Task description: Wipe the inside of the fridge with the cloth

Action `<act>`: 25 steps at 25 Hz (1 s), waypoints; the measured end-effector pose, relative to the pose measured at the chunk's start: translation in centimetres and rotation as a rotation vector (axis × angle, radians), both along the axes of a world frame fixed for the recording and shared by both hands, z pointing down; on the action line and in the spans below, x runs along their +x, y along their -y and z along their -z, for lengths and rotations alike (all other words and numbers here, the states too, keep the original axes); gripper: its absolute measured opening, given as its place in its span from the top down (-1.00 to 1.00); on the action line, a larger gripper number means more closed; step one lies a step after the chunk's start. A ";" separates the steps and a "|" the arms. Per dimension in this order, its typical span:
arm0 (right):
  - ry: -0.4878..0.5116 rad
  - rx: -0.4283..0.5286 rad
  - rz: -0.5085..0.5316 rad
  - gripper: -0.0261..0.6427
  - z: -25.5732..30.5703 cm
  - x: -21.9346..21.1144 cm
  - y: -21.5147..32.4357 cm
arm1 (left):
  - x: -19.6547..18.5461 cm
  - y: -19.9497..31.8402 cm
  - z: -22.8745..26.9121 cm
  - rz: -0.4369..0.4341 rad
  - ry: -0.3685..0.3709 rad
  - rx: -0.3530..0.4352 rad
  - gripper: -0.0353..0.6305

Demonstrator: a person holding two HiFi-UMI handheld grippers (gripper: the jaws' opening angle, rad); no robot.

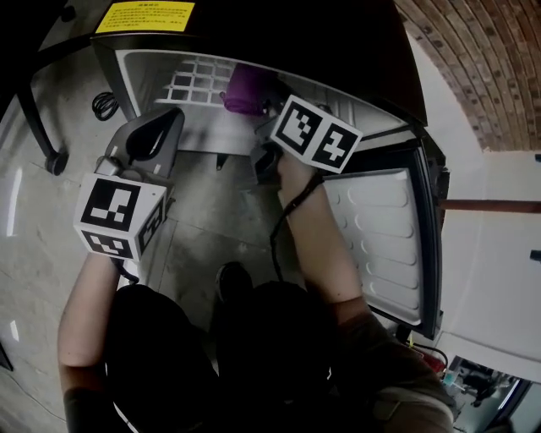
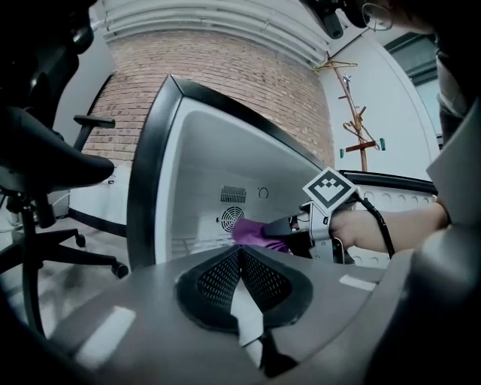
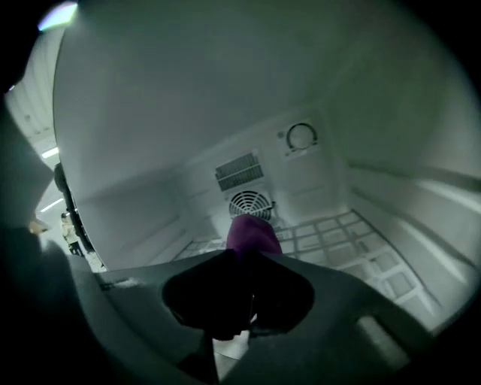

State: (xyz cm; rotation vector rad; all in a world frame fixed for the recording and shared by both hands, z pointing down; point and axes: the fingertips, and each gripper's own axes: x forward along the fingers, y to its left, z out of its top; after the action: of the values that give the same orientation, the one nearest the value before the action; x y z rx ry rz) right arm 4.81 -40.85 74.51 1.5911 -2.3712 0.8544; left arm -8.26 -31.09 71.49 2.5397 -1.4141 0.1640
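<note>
Cloth [image 1: 247, 89]: purple, soft, bunched into a rounded wad. It sits inside the fridge [image 1: 142, 74], pinched at the tip of the right tongs [image 1: 264, 108]. In the right gripper view the dark jaws are closed on it and the wad pokes out past their tips, over the wire shelf [image 3: 353, 241] and in line with the fan grille [image 3: 250, 203]. Can't tell if the cloth touches the shelf or the back wall.

Fridge is small and low, with a black shell and a smooth white plastic liner. The shelf is a white grid. The back wall carries the round fan grille, a slotted vent [image 3: 240, 171] above it and a round dial [image 3: 301, 137] further up to the right. The door [image 1: 380, 237] is swung open on the right, its white inner face moulded in horizontal ribs. There is a yellow label [image 1: 144, 15] on the top panel.

Left tongs [image 1: 173, 117]: outside the cabinet, just beside its left front edge, grey body with black mesh pads. In the left gripper view the jaw tips meet with nothing between them.

Surroundings: mottled grey stone floor [image 1: 203, 220], a coiled black cable [image 1: 105, 105] lying on it left of the fridge. A black office chair [image 2: 37, 165] stands near that side. Behind are a red brick wall [image 2: 225, 68] and a thin coat stand [image 2: 359, 120].
</note>
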 end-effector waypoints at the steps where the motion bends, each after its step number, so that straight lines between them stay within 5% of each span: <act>1: 0.002 -0.003 -0.035 0.77 -0.1 1.3 0.0 | 0.4 0.0 0.0 -0.006 -0.001 -0.001 0.84; 9: -0.109 0.000 -0.264 0.77 -0.3 9.6 -1.1 | 3.6 1.2 0.7 -0.055 -0.014 0.016 0.84; 14: -0.128 0.043 -0.324 0.77 0.1 10.9 -2.1 | 4.5 1.7 0.7 -0.059 -0.028 0.010 0.84; 19: -0.082 0.242 -0.279 0.77 5.6 9.1 -2.6 | 4.6 2.2 0.9 -0.067 -0.031 0.018 0.84; 25: -0.199 0.450 -0.321 0.77 11.1 9.3 -4.1 | 4.9 3.0 1.6 -0.060 -0.063 0.025 0.84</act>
State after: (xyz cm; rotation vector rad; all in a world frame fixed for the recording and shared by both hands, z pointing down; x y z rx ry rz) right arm 14.13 -36.80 63.41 2.1499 -2.3065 0.1844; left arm -3.36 -34.09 69.89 2.5848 -1.3263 0.0767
